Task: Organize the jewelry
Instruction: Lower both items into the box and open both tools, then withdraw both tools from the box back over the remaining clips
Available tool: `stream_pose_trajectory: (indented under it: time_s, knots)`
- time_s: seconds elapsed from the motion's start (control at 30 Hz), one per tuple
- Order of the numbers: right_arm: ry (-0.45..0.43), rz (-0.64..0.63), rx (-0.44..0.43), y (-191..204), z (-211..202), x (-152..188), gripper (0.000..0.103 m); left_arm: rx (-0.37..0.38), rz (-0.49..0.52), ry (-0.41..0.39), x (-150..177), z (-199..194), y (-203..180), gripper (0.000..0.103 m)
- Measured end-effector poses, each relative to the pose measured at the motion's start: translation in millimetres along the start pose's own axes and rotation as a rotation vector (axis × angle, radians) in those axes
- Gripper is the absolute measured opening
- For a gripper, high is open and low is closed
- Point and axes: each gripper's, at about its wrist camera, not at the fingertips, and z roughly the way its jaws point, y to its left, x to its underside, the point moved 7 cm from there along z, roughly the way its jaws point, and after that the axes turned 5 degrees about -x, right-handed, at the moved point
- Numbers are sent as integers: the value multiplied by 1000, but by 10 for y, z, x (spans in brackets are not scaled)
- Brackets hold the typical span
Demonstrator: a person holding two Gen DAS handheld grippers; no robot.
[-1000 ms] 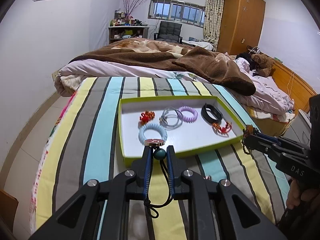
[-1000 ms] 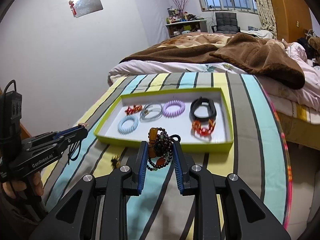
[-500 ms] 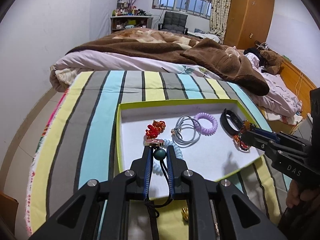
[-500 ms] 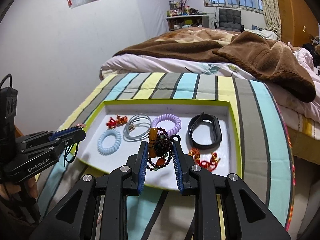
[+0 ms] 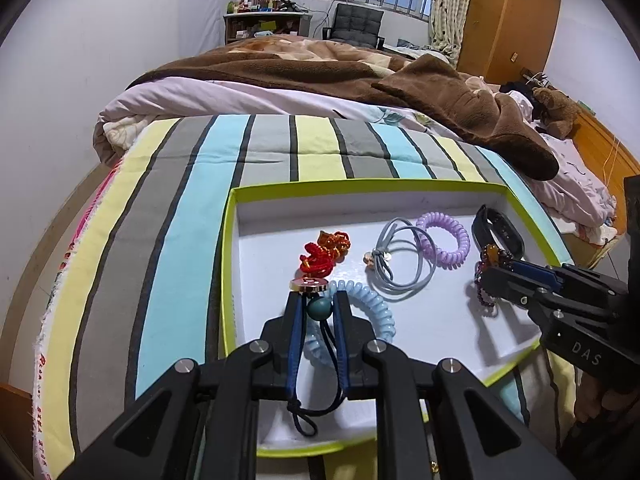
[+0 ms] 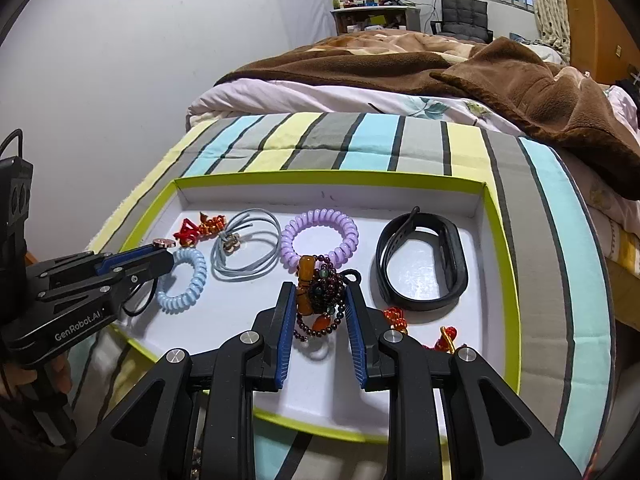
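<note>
My left gripper is shut on a black cord with a teal bead and a gold disc. It hangs over the near left part of the green-rimmed white tray, above the blue coil tie. My right gripper is shut on a bunched dark beaded bracelet with amber pieces, just above the tray floor near its middle. In the tray lie a red knot ornament, grey elastics, a purple coil, a black wristband and a second red ornament.
The tray sits on a striped bedspread. A brown blanket and crumpled bedding lie beyond it. A wall runs along the left, and a wooden wardrobe stands at the far right. A hand holds the left gripper's handle.
Both grippers have come forward and down from in front of the tray to over its floor. Each still holds its piece.
</note>
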Motion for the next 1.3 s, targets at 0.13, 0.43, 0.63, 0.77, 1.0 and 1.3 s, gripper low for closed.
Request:
stream_pose_trajectory:
  time_s: [0.13, 0.43, 0.63, 0.77, 1.0, 1.3]
  knots:
    - [9, -6, 11, -15, 58, -17, 26, -2, 6, 2, -23, 34, -14, 17]
    - [9, -36, 45, -2, 107, -28, 26, 8, -12, 10, -47, 84, 24, 19]
    - [9, -42, 46, 8, 103, -34, 26, 10, -10, 11, -40, 93, 19, 25]
    - [8, -45, 42, 25, 98, -37, 27, 10, -14, 8, -43, 91, 14, 28]
    - [-12, -42, 24, 49, 54, -55, 39, 17, -20, 9, -44, 77, 5, 31]
    - [-17, -40, 33, 62, 31, -56, 40, 16, -24, -2, -38, 18, 6, 43]
